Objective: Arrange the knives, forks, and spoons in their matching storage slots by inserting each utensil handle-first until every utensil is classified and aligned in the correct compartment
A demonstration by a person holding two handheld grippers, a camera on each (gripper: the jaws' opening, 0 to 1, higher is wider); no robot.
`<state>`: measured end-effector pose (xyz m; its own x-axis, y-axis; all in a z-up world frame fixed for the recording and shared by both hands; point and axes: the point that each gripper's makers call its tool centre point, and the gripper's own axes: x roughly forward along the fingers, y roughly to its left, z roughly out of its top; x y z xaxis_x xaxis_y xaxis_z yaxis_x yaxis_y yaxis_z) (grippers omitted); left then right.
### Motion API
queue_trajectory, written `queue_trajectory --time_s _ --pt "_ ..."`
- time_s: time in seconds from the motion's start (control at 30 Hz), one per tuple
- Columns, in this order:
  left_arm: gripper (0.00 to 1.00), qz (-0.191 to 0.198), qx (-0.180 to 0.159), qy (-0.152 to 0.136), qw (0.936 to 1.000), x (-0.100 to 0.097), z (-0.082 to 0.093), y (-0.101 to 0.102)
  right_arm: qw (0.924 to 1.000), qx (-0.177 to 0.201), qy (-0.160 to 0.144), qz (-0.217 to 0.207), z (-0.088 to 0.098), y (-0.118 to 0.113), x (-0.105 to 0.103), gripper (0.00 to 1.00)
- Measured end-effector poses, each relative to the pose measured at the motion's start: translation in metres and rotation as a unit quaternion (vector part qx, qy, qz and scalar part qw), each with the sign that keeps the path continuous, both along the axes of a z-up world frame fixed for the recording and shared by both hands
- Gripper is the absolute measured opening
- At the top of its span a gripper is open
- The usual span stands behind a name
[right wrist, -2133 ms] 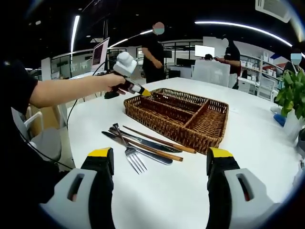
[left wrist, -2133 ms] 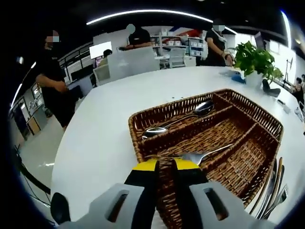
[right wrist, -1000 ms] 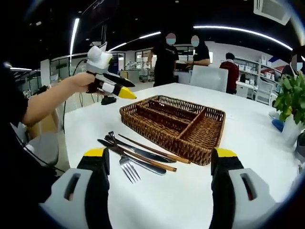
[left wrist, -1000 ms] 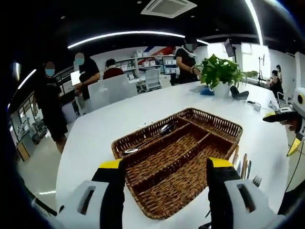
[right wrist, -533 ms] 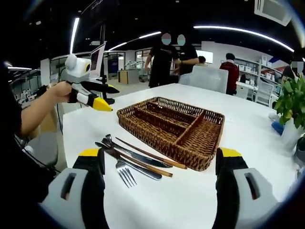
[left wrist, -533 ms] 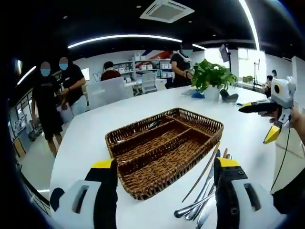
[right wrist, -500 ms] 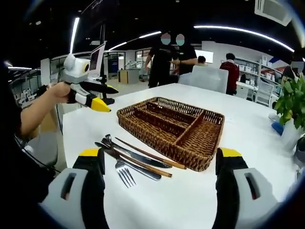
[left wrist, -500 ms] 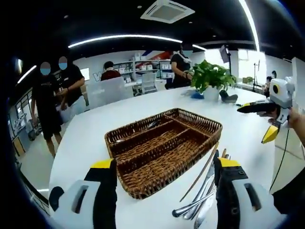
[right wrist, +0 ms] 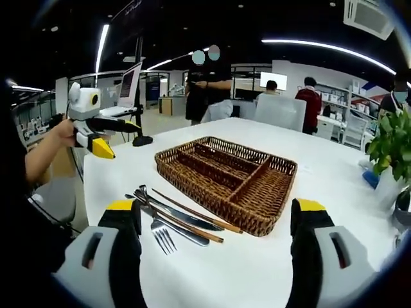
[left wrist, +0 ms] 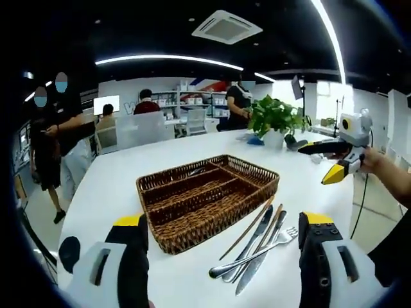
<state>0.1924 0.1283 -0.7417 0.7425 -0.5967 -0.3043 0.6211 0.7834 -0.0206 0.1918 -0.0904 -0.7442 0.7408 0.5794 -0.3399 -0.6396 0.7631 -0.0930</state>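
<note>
Since two seconds ago you have let go of the fork at the wicker tray (left wrist: 192, 215) and drawn your left gripper (left wrist: 225, 256) back, so its jaws now stand wide apart with nothing between them. From the left gripper view the tray sits at 12 o'clock on the white table (left wrist: 109, 186), and the loose utensils (left wrist: 253, 247) lie just beside its near right edge, at about 1 o'clock between your jaws: a fork, knives and wooden-handled pieces, fanned together. Your right gripper (right wrist: 218, 237) is also spread open and empty; in its view the tray (right wrist: 225, 176) is at 12 o'clock and the utensils (right wrist: 176, 221) at 11 o'clock. Your left gripper (right wrist: 96, 138) hovers at 10 o'clock there, off the table's edge.
</note>
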Motion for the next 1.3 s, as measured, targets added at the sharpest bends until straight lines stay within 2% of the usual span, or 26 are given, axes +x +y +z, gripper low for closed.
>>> queue_trajectory --time_s 0.33,0.57,0.87,1.03,1.3 --pt "0.99 -0.001 -0.002 0.0 1.0 -0.01 0.0 0.0 0.9998 -0.016 -0.008 -0.008 0.006 -0.003 -0.004 1.0" --pt "0.99 -0.004 -0.011 -0.015 0.9998 -0.025 0.016 -0.002 0.9998 -0.017 -0.005 -0.001 0.005 0.003 -0.016 1.0" --pt "0.99 0.002 -0.009 -0.029 0.9995 -0.039 0.03 0.009 0.9996 -0.009 -0.023 -0.011 0.021 0.005 -0.031 1.0" --pt "0.99 0.011 -0.015 -0.04 0.999 -0.038 0.037 0.011 0.9998 -0.013 -0.016 -0.005 0.014 0.007 -0.035 1.0" --pt "0.99 0.026 -0.02 -0.037 0.9988 -0.037 0.035 0.025 0.9994 -0.031 -0.009 -0.013 0.006 -0.003 -0.034 1.0"
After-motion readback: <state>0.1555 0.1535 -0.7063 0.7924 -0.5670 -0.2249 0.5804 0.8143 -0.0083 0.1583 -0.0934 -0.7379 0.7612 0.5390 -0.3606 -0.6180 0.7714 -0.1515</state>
